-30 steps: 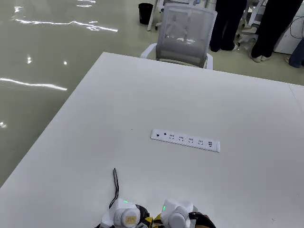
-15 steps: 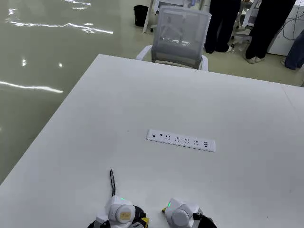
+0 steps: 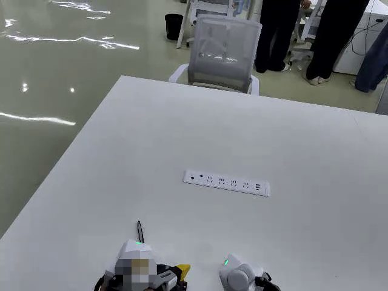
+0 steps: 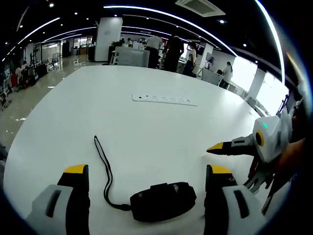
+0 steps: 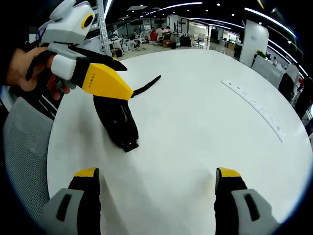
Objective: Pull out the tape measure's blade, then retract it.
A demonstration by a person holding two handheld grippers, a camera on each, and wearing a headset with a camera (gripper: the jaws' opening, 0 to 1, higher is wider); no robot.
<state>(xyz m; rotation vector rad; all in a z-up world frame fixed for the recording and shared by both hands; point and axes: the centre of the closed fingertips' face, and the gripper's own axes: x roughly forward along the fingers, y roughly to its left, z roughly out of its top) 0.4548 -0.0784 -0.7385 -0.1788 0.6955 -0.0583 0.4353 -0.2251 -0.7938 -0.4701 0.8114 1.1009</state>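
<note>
**Black tape measure between the spread jaws of the left gripper**

The left gripper (image 4: 147, 169) stands wide apart: its 2 grey jaws with blunt yellow tips rise on either side of the tape measure (image 4: 164, 200), which lies flat on the table (image 4: 161, 132) low between them, closer to the gripper's body than to the tips. Whether either jaw touches the case cannot be told. The case is a rounded, matt black lump with a ridged top. A thin black cord (image 4: 102, 166) runs from its end, passes forward beside the jaw on the left of the left gripper view, and lies in a loose curve on the smooth white tabletop.

The right gripper (image 5: 156, 172) is also spread, with bare table between its yellow-capped jaws. In the right gripper view the tape measure lies ahead of it and toward the left gripper's side, under one wedge-shaped yellow jaw of the left gripper, whose glossy white body a hand (image 5: 34, 63) grips.

Well beyond both grippers lies a long, flat white power strip (image 3: 226, 182), and past the table's far edge stands a chair (image 3: 221, 51) with a grey mesh back
</note>
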